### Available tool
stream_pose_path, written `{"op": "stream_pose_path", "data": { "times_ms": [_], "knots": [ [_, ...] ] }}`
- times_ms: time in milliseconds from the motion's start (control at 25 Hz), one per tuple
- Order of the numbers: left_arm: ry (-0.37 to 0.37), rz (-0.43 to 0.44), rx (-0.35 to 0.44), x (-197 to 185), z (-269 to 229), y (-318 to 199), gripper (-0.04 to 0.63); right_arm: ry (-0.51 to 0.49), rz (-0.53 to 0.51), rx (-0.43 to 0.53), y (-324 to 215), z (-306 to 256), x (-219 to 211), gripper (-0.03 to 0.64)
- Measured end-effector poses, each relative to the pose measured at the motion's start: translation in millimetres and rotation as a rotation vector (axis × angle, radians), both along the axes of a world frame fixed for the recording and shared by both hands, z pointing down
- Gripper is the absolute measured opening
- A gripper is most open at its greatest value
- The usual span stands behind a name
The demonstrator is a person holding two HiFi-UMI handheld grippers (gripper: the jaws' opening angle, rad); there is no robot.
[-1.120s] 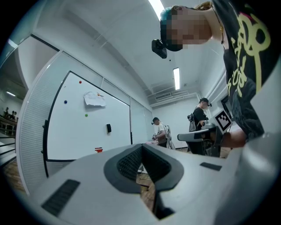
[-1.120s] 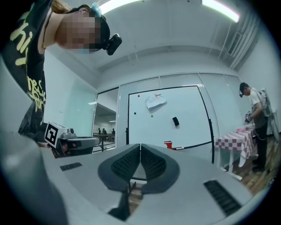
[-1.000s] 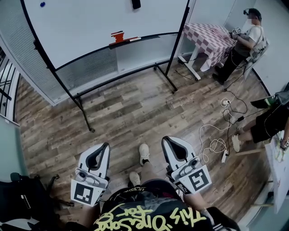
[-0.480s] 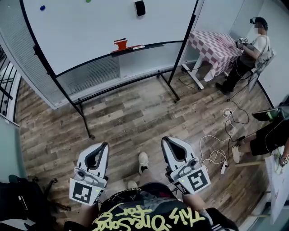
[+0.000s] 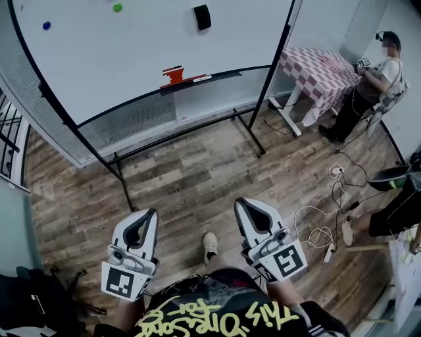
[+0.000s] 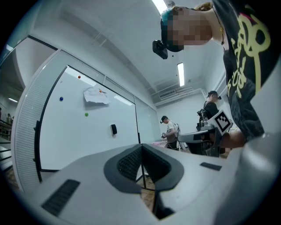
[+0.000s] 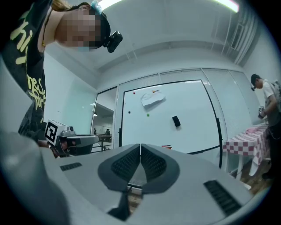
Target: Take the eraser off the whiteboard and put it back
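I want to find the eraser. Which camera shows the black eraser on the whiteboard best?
The head view: the eraser looks biggest there, with nothing covering it. Both gripper views show it too, only as a smaller dark patch on the whiteboard.

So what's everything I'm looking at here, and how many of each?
Whiteboard: one, white, on a black stand, ahead.
Eraser: one, black, stuck high on the whiteboard.
Magnets: three, red, blue, green, left of the eraser.
Paper: one, white, crumpled, high on the whiteboard.
Red object: one, on the whiteboard's tray.
Table: one, red-and-white checked cloth, right of the whiteboard.
Bystanders: two, right edge, one by the table.
Cables: white, on the wooden floor, right.
Left gripper: one, grey-white, shut, empty.
Right gripper: one, grey-white, shut, empty.
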State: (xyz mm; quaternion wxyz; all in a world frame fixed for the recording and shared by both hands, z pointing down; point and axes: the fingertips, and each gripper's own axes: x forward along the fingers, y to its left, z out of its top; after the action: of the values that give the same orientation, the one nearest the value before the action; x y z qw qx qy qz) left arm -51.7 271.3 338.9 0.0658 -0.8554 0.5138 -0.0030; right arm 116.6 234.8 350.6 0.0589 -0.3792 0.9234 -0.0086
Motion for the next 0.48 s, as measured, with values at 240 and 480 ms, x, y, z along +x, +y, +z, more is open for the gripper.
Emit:
{"op": "stream_pose_path", "data": {
  "times_ms": [240, 480],
  "knots": [
    [-0.002, -0.020, -0.002, 4, -2, -35, 0.006, 0.003, -0.024, 0.006, -40, -4, 3, 0.011],
    [0.001, -0.048, 0.011, 11, -9, -68, 0.006, 0.004, -0.057, 0.018, -77, -12, 6, 0.009]
  ]
}}
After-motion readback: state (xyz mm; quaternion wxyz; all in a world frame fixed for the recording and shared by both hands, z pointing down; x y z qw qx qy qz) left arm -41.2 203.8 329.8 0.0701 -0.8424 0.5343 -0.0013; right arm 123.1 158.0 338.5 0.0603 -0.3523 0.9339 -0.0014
